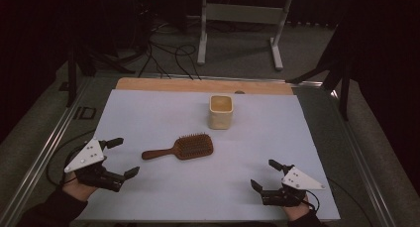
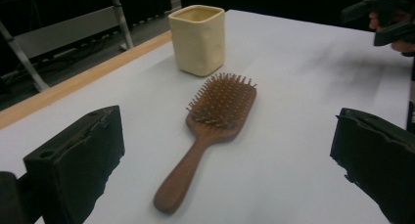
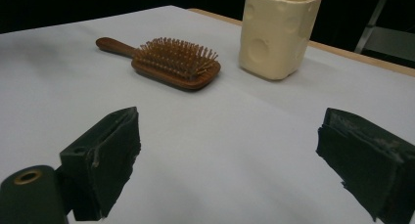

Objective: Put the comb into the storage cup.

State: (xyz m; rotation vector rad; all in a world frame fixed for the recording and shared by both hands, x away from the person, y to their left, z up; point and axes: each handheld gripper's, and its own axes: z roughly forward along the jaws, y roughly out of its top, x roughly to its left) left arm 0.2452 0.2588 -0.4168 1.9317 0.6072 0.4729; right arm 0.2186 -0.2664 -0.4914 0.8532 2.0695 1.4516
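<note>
With both tongs, left and right, spread wide and empty, a careless grab at the hairbrush handle could knock the nearby cup over.

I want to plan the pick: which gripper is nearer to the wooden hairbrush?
Left. The left gripper sits just beside the hairbrush handle end; the right gripper is farther, beyond the bristle head.
</note>
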